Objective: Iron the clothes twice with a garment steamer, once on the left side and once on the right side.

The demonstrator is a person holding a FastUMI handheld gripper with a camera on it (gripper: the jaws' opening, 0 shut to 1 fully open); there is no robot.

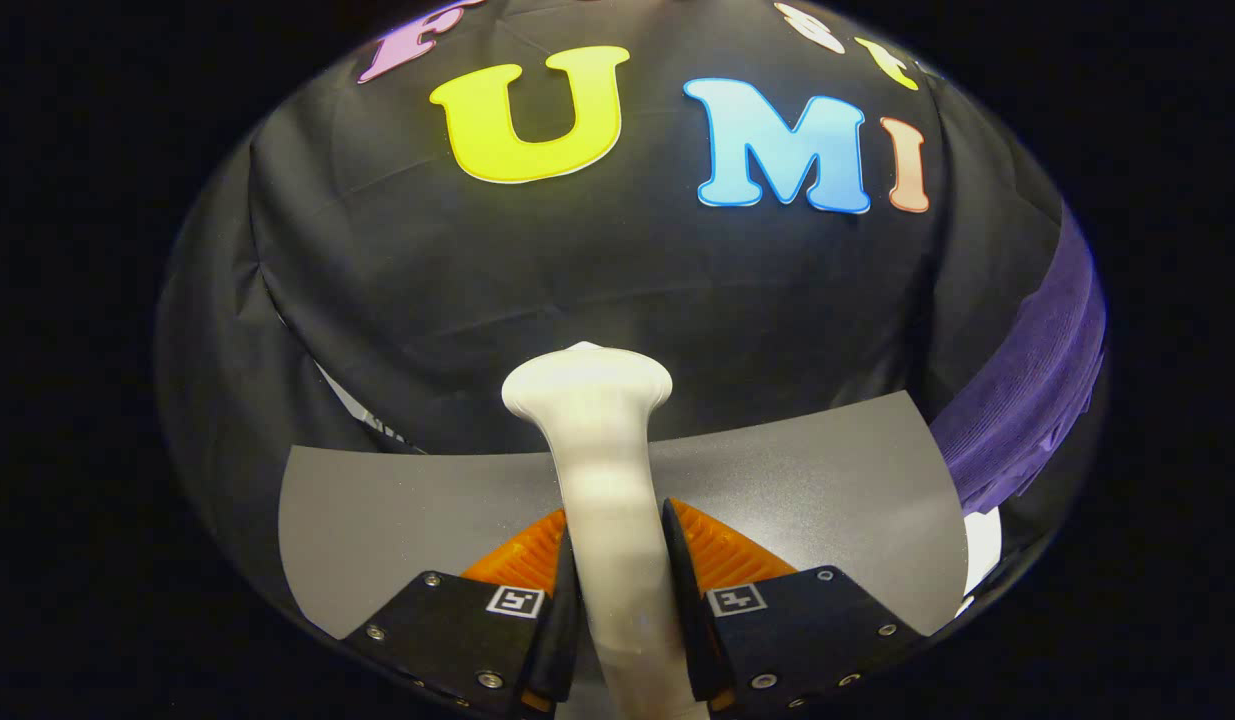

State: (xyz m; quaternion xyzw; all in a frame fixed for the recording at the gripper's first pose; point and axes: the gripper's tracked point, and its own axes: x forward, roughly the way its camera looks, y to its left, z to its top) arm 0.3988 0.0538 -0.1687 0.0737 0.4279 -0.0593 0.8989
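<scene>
A white garment steamer [599, 470] stands up between my fingers, its handle clamped on both sides and its wide head rising beyond the fingertips. My gripper [617, 525] is shut on that handle. A purple garment [1032, 390] hangs off to the right, well away from the steamer head. The steamer head points toward the black cloth wall straight ahead, not toward the garment.
A grey tabletop [827, 480] spreads below the gripper, ending at the black cloth wall [597, 270] beyond. Something white [982, 545] lies at the table's right end under the purple garment.
</scene>
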